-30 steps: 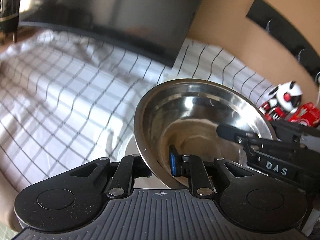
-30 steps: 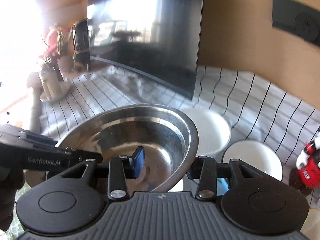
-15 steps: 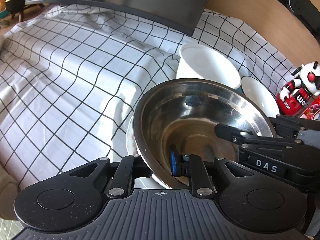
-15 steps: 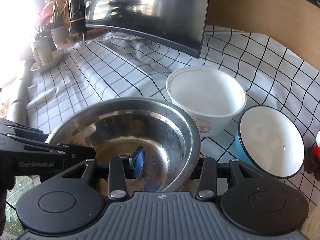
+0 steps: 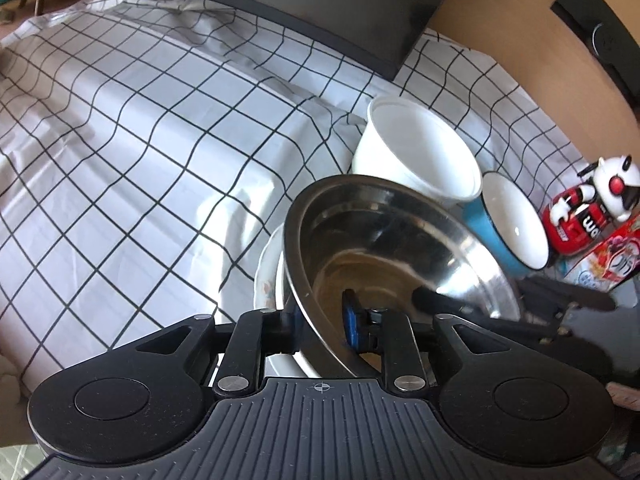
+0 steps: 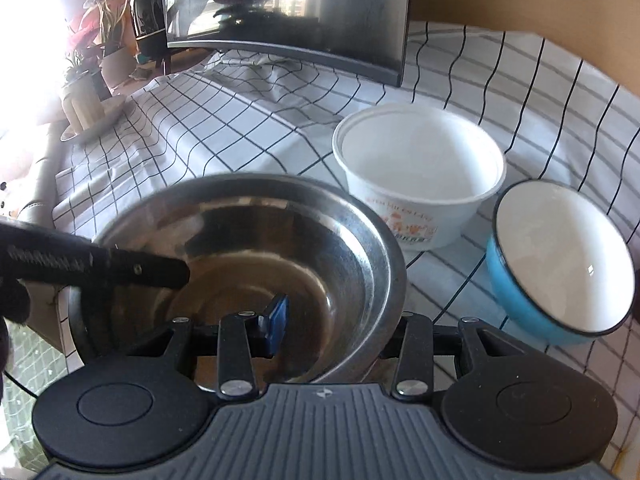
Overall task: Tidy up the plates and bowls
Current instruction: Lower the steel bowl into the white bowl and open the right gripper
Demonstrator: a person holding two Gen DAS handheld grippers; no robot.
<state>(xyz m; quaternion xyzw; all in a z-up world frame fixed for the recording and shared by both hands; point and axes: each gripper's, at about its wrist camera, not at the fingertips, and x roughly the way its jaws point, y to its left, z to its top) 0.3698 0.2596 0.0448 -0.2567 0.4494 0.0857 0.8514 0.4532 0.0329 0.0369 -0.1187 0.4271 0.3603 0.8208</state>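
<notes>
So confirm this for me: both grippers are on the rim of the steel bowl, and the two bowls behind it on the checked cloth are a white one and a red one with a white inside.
One detail is wrong: the smaller bowl is blue outside, not red, as the right wrist view shows. It lies tipped beside the white bowl on the checked cloth. The rest holds: the left gripper, its jaws opening, and the right gripper both straddle the rim of the steel bowl.

A white tablecloth with a black grid covers the surface, creased toward twelve o'clock. On it, at twelve o'clock, stands a dark monitor whose screen reflects bright light. A red and white toy figure sits at three o'clock, beside a printed red box. At ten o'clock, potted plants stand in glare, near a dark vase.
</notes>
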